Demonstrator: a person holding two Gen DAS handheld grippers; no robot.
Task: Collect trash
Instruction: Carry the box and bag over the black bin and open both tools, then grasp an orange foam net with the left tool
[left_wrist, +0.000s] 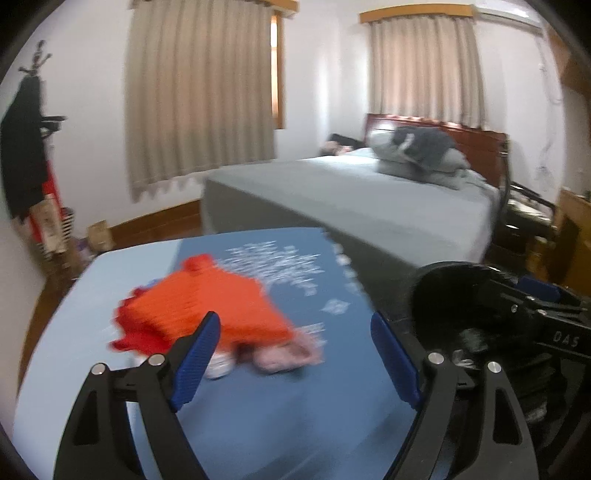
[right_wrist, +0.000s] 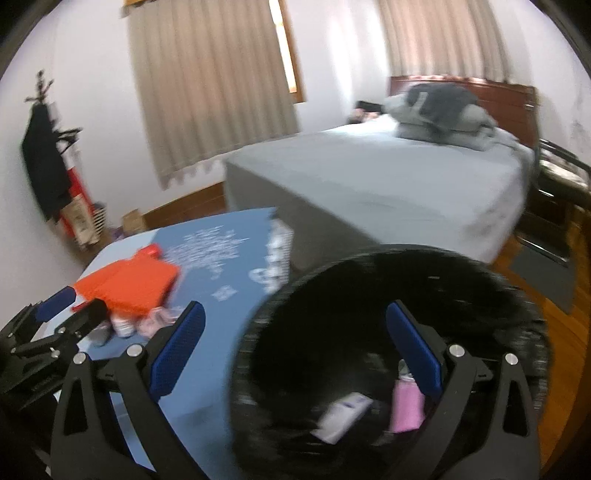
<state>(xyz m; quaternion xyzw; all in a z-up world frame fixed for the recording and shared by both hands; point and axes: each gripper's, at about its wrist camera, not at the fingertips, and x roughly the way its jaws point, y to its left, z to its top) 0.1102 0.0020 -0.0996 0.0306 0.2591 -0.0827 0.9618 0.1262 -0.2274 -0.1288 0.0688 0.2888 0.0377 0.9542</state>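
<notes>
A blurred orange wrapper (left_wrist: 207, 306) lies on the blue table (left_wrist: 295, 398), with a pink wrapper (left_wrist: 284, 356) and a small white piece (left_wrist: 219, 365) at its near edge. My left gripper (left_wrist: 294, 319) stands open just short of them, nothing between its pads. To the right, a black bin (right_wrist: 388, 280) stands beside the table, holding a pink bottle (right_wrist: 406, 406) and a white packet (right_wrist: 343, 415). My right gripper (right_wrist: 294, 306) hangs open over the bin's mouth, empty. The right wrist view also shows the orange wrapper (right_wrist: 129, 284) and the left gripper (right_wrist: 75, 306).
A grey bed (left_wrist: 369, 199) with folded bedding (left_wrist: 421, 151) stands behind the table and bin. A coat rack (left_wrist: 26, 147) with dark clothes, and boxes (left_wrist: 98, 232) on the floor, are at the left wall. A dark chair (right_wrist: 554, 177) and wooden floor (right_wrist: 569, 332) are at the right.
</notes>
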